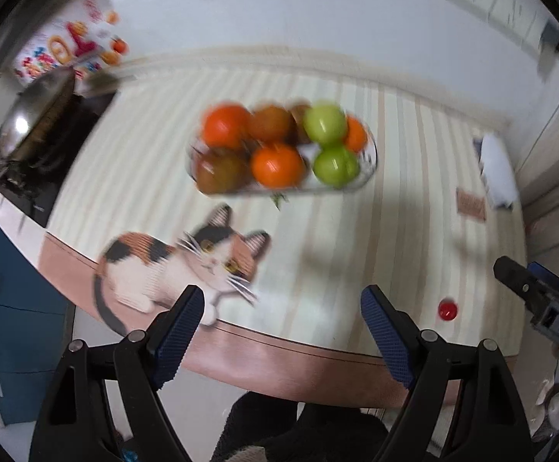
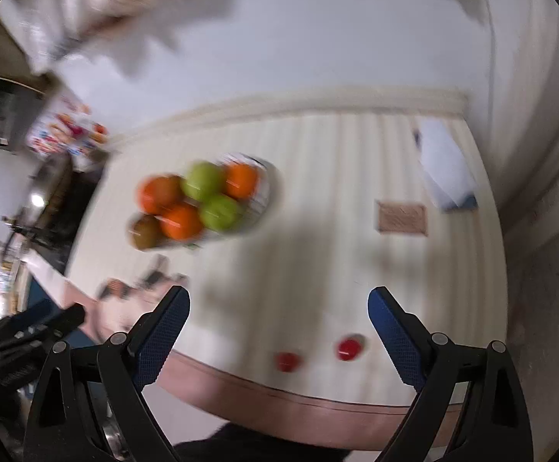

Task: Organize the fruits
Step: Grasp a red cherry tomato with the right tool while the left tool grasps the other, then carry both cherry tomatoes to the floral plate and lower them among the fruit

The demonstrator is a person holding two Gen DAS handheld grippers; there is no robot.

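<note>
A clear fruit bowl (image 1: 368, 175) stands mid-table, holding oranges (image 1: 277, 164), green apples (image 1: 335, 165) and brownish fruits (image 1: 218, 171). It also shows in the right wrist view (image 2: 268, 188). A small red fruit (image 1: 447, 310) lies near the table's front edge; the right wrist view shows two (image 2: 348, 348) (image 2: 287, 361). My left gripper (image 1: 283, 308) is open and empty above the front edge. My right gripper (image 2: 279, 310) is open and empty, beside it on the right. Both views are blurred.
The striped tablecloth has a cat picture (image 1: 187, 265) at the front left. A wok on a stove (image 1: 37, 115) stands at the left. A white and blue pack (image 1: 497, 169) and a small brown mat (image 1: 472, 204) lie at the right. A wall is behind.
</note>
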